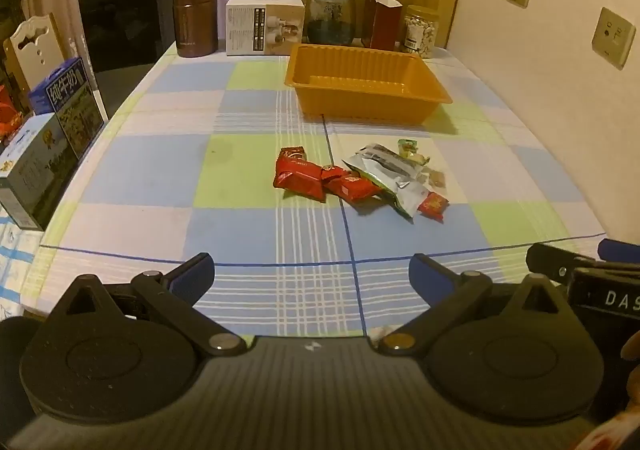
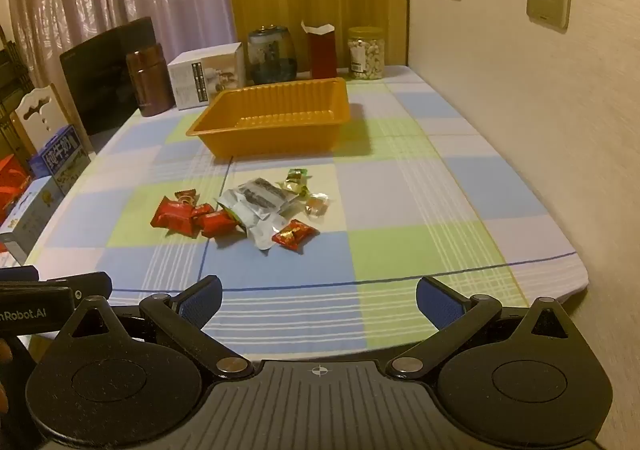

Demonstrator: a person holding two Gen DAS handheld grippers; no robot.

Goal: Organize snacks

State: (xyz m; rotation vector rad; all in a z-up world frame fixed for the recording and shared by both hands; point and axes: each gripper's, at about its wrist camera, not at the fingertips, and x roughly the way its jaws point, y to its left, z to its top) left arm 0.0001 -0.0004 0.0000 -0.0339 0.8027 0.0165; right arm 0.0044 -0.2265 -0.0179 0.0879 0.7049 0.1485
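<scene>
Checked table (image 1: 160, 178), snacks (image 1: 360, 180) beyond spread tongs (image 1: 312, 278)

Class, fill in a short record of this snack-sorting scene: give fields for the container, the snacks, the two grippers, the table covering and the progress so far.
container: orange tray, empty as far as shown, beyond the snacks
snacks: loose pile on the cloth: red packets, a silver pouch, small wrapped candies
left gripper: open, holding nothing, near table edge
right gripper: open, holding nothing, near table edge
table covering: checked tablecloth in blue, green and white
progress: no snack in the tray yet
</scene>
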